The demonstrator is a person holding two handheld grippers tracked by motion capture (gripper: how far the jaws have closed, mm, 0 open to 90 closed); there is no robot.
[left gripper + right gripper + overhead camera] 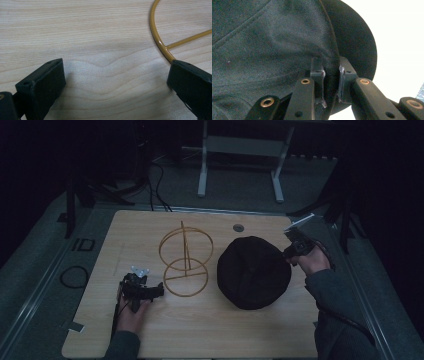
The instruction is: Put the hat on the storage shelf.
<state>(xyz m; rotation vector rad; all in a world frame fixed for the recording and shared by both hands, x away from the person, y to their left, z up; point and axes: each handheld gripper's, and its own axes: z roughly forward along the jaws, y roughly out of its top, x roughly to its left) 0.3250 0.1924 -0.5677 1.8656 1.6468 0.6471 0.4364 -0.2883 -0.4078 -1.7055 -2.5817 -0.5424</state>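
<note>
1. My right gripper (331,75) has its jaws clamped on the edge of the black hat (252,272), pinching the fabric where the crown meets the brim; the right gripper view shows the cloth squeezed flat between the two pads.
2. From the high view, the black hat sits at the right half of the wooden table (150,335), with my right gripper (286,254) gripping it at its right edge.
3. The hat's brim (359,47) curves out past the jaws in the right gripper view, dark against a bright background.
4. My left gripper (115,82) has its jaws wide apart, nothing between them but bare wood grain.
5. In the high view my left gripper (159,290) rests low at the front left of the table, pointing toward the yellow wire stand (186,260).
6. The yellow wire stand stands upright at the middle of the table, just left of the hat: a flat ring at the base, a post, and a larger ring up top.
7. The stand's base ring (157,37) runs just beside one of my left gripper's jaws; I cannot tell whether they touch.
</note>
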